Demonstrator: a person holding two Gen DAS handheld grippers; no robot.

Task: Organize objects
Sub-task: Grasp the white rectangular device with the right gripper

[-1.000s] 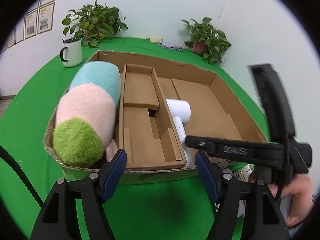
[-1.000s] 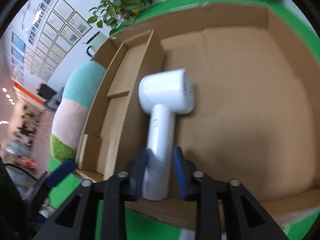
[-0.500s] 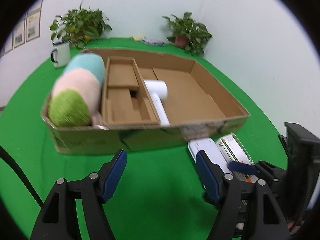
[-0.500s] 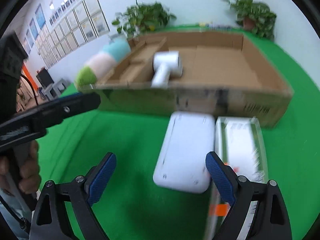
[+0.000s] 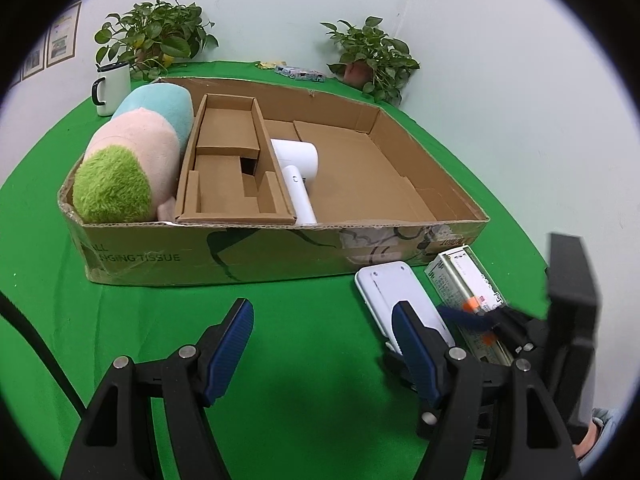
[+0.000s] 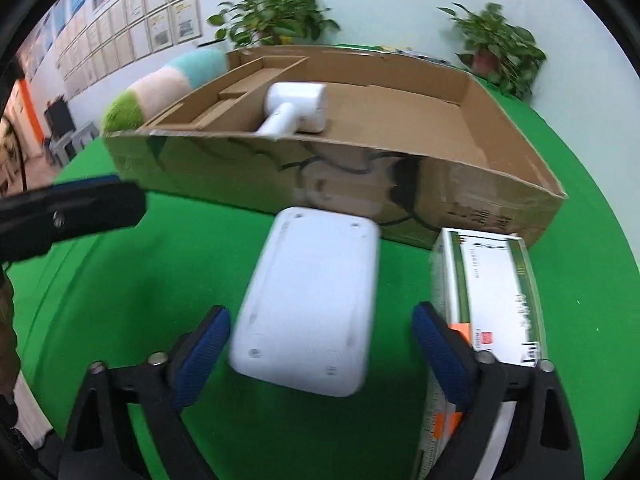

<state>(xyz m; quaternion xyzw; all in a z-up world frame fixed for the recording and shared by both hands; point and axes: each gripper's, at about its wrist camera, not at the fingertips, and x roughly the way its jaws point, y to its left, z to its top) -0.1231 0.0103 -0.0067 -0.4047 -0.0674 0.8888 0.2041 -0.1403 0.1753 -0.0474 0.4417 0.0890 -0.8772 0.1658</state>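
Observation:
A shallow cardboard box (image 5: 248,256) (image 6: 516,176) sits on the green table. In it lie a white hair dryer (image 5: 298,168) (image 6: 296,110), a pastel plush roll (image 5: 128,156) (image 6: 160,84) and a cardboard insert (image 5: 228,168). In front of the box lie a white flat device (image 6: 312,300) (image 5: 396,292) and a green-and-white carton (image 6: 492,292) (image 5: 464,276). My right gripper (image 6: 320,348) is open, its fingers on either side of the white device's near end. My left gripper (image 5: 324,344) is open and empty over bare green cloth.
A white mug (image 5: 112,88) stands behind the box at the left. Two potted plants (image 5: 156,40) (image 5: 372,56) stand at the back by the wall. Small packets (image 5: 300,72) lie at the table's far edge.
My right gripper let go of the hair dryer in the box, pulled back and opened around the white device. My left gripper pulled back from the box.

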